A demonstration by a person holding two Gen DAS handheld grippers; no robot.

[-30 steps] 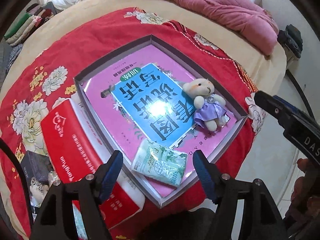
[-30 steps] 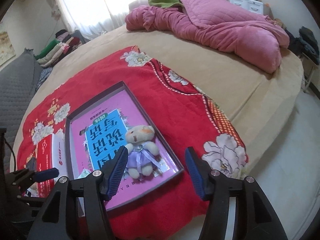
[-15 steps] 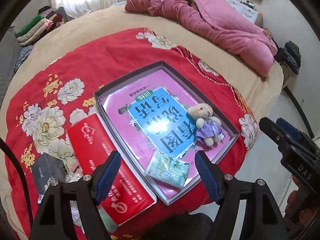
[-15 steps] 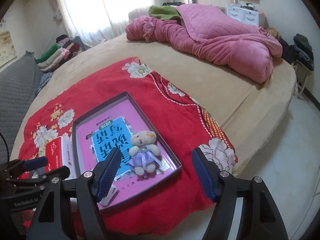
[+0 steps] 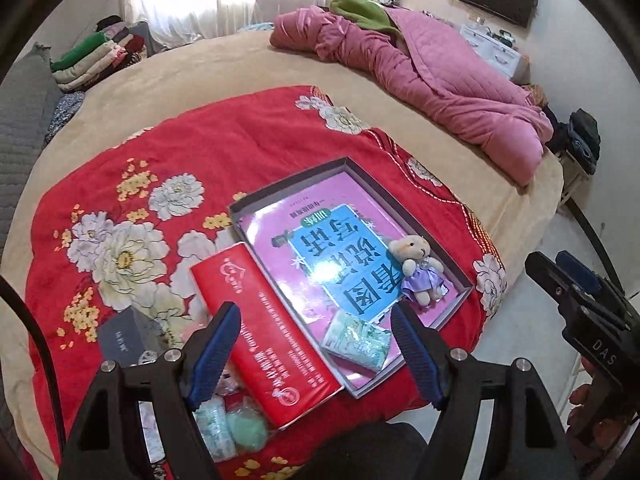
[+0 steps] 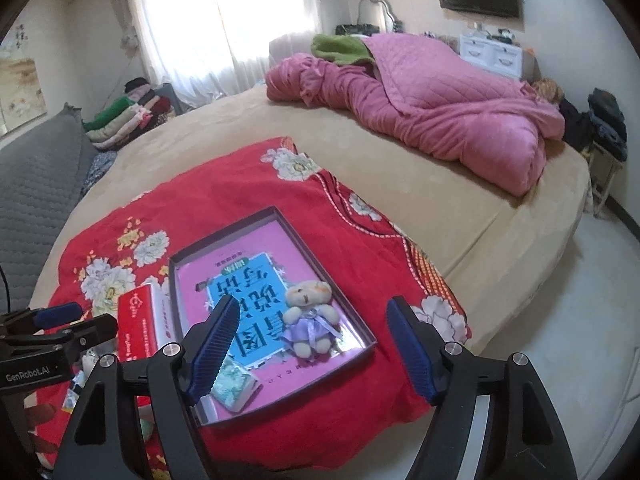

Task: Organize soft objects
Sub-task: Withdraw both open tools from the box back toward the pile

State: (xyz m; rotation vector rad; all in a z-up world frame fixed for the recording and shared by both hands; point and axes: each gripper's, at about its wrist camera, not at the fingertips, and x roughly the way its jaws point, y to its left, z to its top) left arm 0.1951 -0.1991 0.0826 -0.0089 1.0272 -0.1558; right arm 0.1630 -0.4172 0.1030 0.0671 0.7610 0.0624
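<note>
A shallow grey tray (image 5: 464, 276) lies on a red flowered quilt (image 5: 224, 152) spread over the bed (image 5: 472, 184), and everything here is placed against that tray. Inside it, on a pink and blue book cover (image 5: 332, 256), a small teddy bear in a purple dress (image 5: 420, 270) rests against the tray's right-hand wall, and a green tissue packet (image 5: 358, 340) lies in the tray's near corner. A red box (image 5: 264, 332) sits just beside the tray's left wall, touching it. The left tongs (image 5: 316, 356) hang above the tray's near edge with both blue pads well apart and nothing between them; the tissue packet shows in the gap below, untouched. In the right wrist view the right tongs (image 6: 312, 346) hover over the tray's near right corner, their jaws opening and empty; the teddy bear (image 6: 310, 316) lies beneath the gap between the pads, nearer the left pad, clear of both. A crumpled pink duvet (image 6: 440, 120) lies on the bed far beyond the tray.
</note>
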